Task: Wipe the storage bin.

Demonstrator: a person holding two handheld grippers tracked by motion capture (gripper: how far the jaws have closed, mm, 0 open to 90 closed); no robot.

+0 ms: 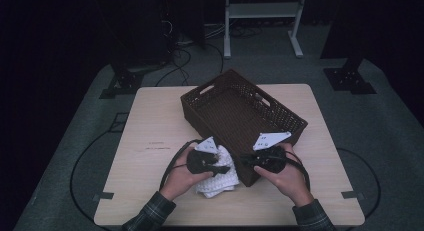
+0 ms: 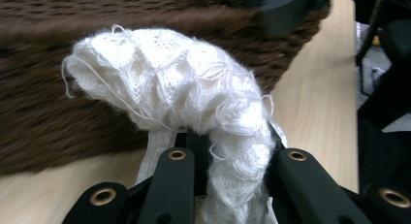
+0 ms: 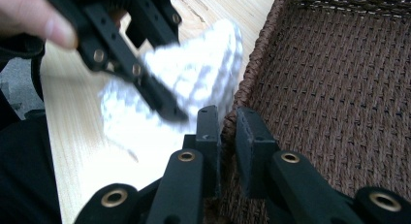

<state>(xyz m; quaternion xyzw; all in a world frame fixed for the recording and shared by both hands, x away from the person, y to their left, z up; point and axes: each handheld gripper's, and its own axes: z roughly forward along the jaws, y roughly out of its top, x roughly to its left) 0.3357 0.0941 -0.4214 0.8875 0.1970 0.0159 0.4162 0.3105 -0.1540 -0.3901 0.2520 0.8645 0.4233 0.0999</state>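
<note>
left gripper (image 2: 228,156) with jaws clamped on a white knitted cloth (image 2: 184,98), held over the table (image 1: 150,121) just beside the brown woven basket (image 1: 240,108), whose near rim the right gripper (image 3: 227,136) pinches between its jaws.

In the high view the left gripper (image 1: 214,163) covers part of the white knit cloth (image 1: 220,178). In the right gripper view that cloth is blurred, towards ten o'clock. The woven basket (image 2: 97,112) runs off the left gripper view's edges at nine and twelve o'clock.
</note>
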